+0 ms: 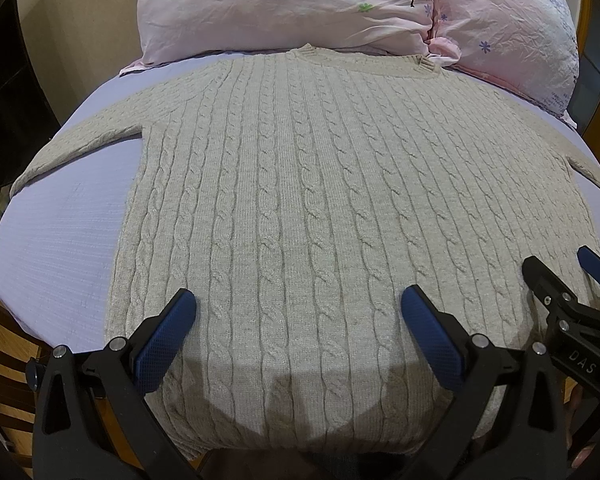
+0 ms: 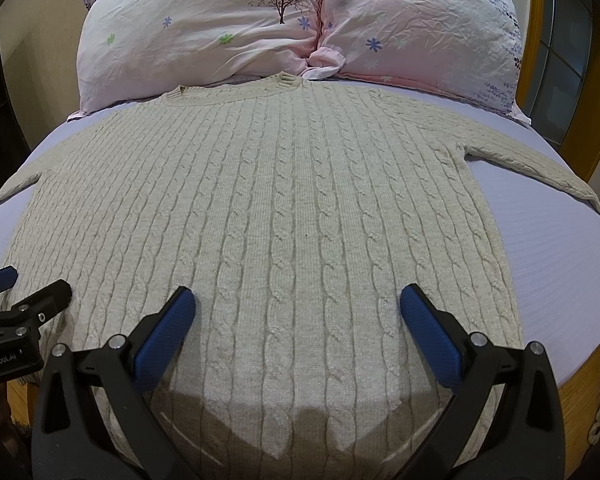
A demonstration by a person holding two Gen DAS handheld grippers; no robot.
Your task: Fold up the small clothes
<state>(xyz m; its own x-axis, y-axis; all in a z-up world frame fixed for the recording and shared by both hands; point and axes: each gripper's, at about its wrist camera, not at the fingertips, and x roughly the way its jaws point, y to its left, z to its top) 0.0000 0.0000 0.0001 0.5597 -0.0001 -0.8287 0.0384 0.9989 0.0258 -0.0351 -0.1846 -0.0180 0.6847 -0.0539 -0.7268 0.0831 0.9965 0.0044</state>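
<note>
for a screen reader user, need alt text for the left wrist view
A beige cable-knit sweater lies flat on a lavender bed, collar toward two pink pillows. The open left gripper hovers above its hem.

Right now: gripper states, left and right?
Left gripper: open, holding nothing, poised over the hem end of the sweater.
Right gripper: open, holding nothing, over the same sweater.
</note>
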